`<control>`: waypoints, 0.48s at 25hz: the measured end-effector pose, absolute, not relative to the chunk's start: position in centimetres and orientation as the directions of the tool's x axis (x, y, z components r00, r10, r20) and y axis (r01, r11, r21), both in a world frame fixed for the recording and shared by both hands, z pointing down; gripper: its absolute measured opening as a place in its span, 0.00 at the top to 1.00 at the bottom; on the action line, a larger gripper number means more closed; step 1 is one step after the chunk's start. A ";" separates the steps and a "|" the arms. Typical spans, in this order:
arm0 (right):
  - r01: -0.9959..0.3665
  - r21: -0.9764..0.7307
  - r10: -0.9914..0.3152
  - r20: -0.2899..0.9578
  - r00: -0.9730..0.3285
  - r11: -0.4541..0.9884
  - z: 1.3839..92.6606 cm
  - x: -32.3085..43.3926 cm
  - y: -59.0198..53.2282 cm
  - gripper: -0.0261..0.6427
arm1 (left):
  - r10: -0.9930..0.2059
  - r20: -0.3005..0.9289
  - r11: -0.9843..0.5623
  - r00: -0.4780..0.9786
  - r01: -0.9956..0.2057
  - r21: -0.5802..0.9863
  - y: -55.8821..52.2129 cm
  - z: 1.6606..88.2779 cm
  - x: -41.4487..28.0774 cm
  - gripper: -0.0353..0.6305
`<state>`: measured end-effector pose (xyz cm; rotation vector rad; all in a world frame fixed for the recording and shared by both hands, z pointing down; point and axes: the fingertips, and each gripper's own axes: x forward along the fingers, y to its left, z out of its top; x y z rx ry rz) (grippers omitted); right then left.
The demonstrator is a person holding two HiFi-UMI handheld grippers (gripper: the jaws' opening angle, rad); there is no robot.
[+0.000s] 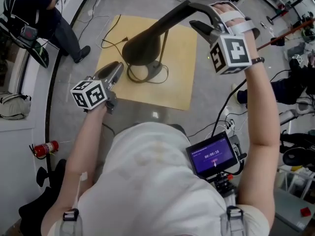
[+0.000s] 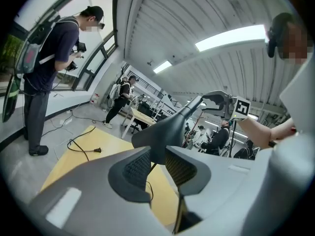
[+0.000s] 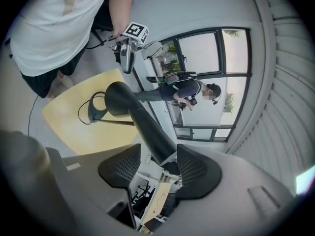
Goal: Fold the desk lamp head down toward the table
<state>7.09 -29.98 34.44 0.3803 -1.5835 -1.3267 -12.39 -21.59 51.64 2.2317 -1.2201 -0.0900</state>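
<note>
Currently the dark grey desk lamp stands on the yellow table [image 1: 182, 85], its ring base [image 1: 150, 73] near the middle. The lamp head [image 1: 142, 48] hangs low over that base, and the lamp arm [image 1: 179, 11] climbs from it to a bend at the upper right.

Left gripper [image 1: 117, 68]: the fingers are closed onto the lower edge of the head, which fills the gap between the pads in the left gripper view.

Right gripper [image 1: 202, 27]: the fingers stand wide with the arm running between them near its bend. The arm lies close to one pad, with a gap at the other.

A black cord [image 1: 110, 38] trails across the table's far left corner. A person [image 1: 34, 11] stands on the floor beyond it.
</note>
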 end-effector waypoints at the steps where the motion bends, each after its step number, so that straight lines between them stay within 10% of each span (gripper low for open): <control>1: 0.311 0.883 -0.755 0.464 -0.462 0.353 34.2 7.4 -29.7 0.60 | -0.788 0.200 -0.420 0.582 -0.746 0.517 -21.5 51.2 -12.3 0.82; 8: -0.047 0.900 -0.782 0.350 -0.515 0.433 34.4 8.6 -27.0 0.93 | -0.770 0.171 -0.484 0.615 -0.737 0.471 -19.7 50.0 -11.9 0.87; 12: -0.215 0.793 -0.748 0.391 -0.537 0.569 37.9 8.8 -24.5 0.94 | -0.763 0.166 -0.508 0.624 -0.739 0.442 -18.7 49.6 -12.2 0.92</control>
